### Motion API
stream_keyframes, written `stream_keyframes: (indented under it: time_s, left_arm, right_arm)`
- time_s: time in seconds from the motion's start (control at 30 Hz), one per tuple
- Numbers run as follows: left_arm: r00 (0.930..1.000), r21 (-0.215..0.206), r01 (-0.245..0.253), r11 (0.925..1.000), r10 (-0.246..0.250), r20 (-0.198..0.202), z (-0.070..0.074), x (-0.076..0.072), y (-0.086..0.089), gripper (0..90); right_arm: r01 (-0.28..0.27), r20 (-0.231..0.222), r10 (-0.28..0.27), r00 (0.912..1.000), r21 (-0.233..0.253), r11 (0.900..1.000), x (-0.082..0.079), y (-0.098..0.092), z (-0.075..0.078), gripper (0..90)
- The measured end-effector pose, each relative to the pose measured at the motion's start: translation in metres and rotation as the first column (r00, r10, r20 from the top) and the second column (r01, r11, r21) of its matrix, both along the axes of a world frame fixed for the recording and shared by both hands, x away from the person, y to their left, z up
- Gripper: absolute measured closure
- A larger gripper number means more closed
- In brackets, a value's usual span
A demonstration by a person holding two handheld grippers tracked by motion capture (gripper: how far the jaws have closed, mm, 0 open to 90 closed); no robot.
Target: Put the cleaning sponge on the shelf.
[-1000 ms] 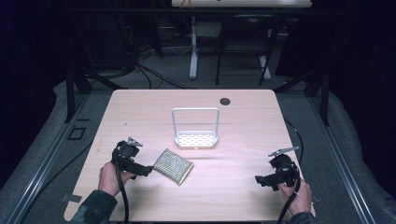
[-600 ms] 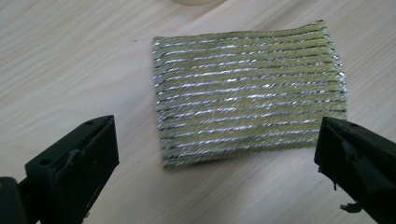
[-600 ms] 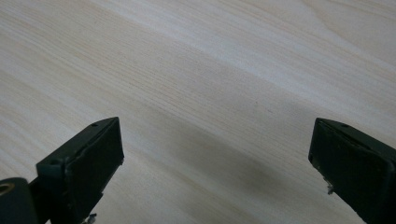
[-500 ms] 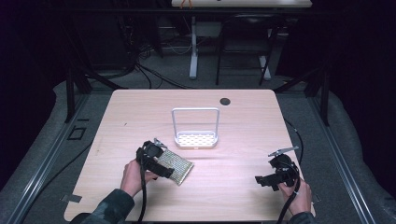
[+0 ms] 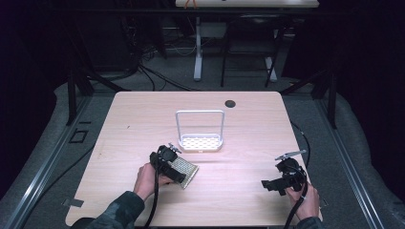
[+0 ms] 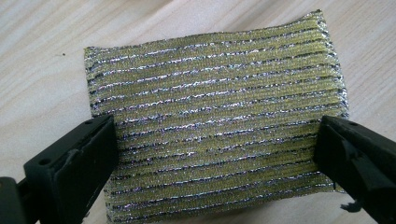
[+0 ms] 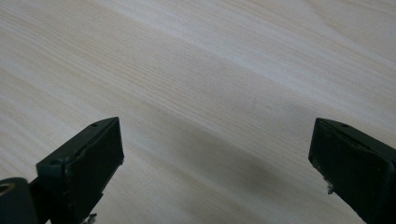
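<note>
A flat yellow-and-silver striped scouring pad (image 5: 185, 171) (image 6: 215, 116) lies on the wooden table (image 5: 143, 119), left of centre near the front. My left gripper (image 5: 175, 173) (image 6: 217, 161) is over the pad's near end, jaws wide open, one on each side of the pad, not squeezing it. A white wire-handled rack (image 5: 200, 140) with a perforated base stands just behind the pad. My right gripper (image 5: 268, 184) (image 7: 217, 163) hovers open over bare wood at the front right, nothing between its jaws.
A small dark round hole (image 5: 230, 103) sits near the table's back edge. Bare wood stretches between the two grippers and across the back half. Beyond the table are dark floor, cables and desk legs (image 5: 197, 47).
My left gripper has moved right from the table's left side onto the scouring pad, so its jaws now straddle it. The right gripper has stayed put.
</note>
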State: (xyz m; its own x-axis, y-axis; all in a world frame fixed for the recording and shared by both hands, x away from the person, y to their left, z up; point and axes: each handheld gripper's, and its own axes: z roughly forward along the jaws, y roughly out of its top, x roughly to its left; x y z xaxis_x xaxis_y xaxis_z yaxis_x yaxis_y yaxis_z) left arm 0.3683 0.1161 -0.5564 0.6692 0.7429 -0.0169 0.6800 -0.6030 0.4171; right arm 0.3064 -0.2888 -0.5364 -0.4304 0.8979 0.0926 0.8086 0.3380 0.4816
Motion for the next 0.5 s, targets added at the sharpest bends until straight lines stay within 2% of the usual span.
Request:
stream_keyframes:
  time_s: [0.23, 0.5]
  left_arm:
    - [1.0000, 0.004, -0.007, 1.0000, 0.007, 0.004, -0.0016, -0.0010, -0.0001, 2.8]
    - [0.9999, 0.002, -0.003, 1.0000, 0.003, 0.012, -0.0011, -0.0019, 0.0011, 8.8]
  right_arm:
    - [0.014, 0.000, -0.014, 0.9999, 0.015, 1.000, -0.0007, -0.0004, 0.0000, 2.8]
    - [0.009, -0.001, -0.009, 1.0000, 0.003, 1.000, -0.0003, -0.0006, -0.0005, 3.2]
